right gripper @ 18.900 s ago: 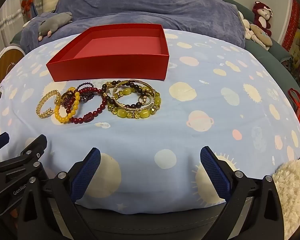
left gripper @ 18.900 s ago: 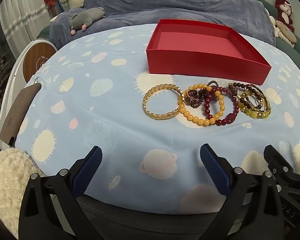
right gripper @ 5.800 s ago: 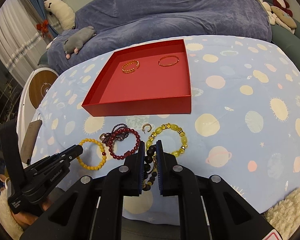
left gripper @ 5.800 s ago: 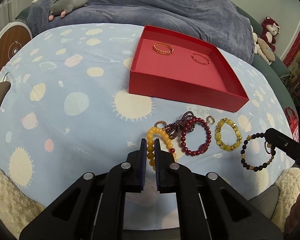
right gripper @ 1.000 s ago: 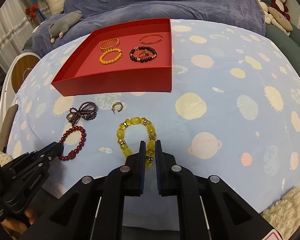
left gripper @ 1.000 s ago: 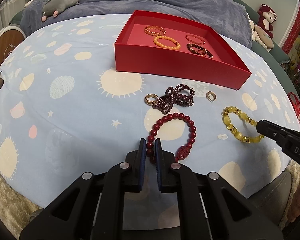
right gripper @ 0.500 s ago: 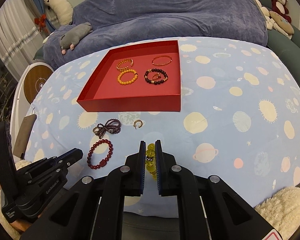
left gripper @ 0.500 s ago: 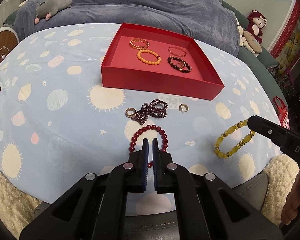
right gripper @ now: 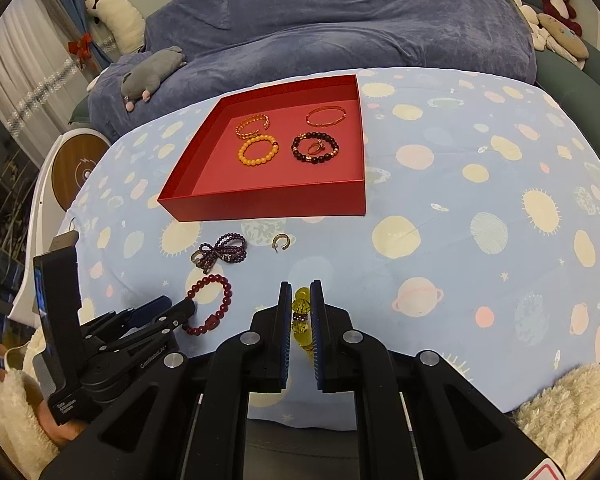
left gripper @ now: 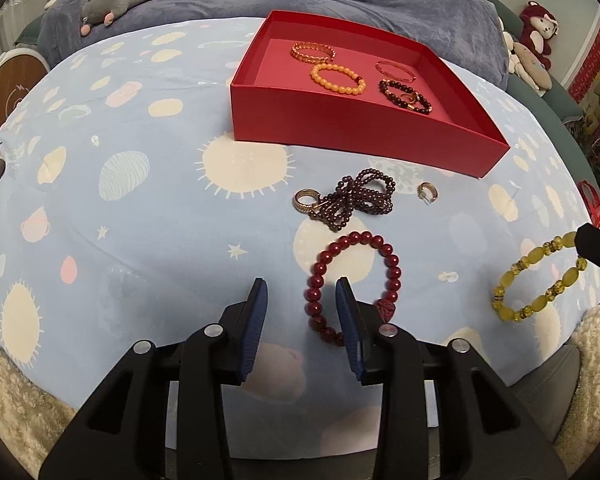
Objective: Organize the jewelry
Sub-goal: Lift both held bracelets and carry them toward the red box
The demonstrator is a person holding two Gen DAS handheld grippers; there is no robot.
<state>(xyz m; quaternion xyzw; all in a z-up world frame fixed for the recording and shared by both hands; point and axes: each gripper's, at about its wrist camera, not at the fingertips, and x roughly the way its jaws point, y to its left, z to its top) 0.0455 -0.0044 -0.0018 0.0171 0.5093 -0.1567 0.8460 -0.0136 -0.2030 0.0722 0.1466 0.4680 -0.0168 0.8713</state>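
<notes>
A smooth red cardboard box (right gripper: 260,200) sits on a light blue cloth (left gripper: 140,208) printed with suns and planets; it holds a gold chain bangle (right gripper: 253,125), an orange bead bracelet (right gripper: 259,151), a thin rose-gold bangle (right gripper: 325,116) and a dark bead bracelet (right gripper: 315,147) with a ring lying inside its loop. Seen from the left wrist, a knotted purple bead strand (left gripper: 356,203) lies at 6 o'clock of the box, a gold ring (left gripper: 305,200) touching its 9 o'clock end and a small gold hoop (left gripper: 428,192) apart at its 3 o'clock. The left claw (left gripper: 301,295) stands parted to a middling gap, its blue ribbed pads either side of the near left arc of the round, glossy dark red bead bracelet (left gripper: 354,282), which lies flat on the cloth at 6 o'clock of the purple strand. The right claw (right gripper: 300,308) is narrowed onto the translucent yellow bead bracelet (right gripper: 301,312), which hangs from it off the cloth at the left view's 3 o'clock. A grey plush mouse (right gripper: 152,70) rests on the blue velvety blanket (right gripper: 340,20) at 12 o'clock, and fluffy cream fabric (right gripper: 572,400) borders the near edge.
</notes>
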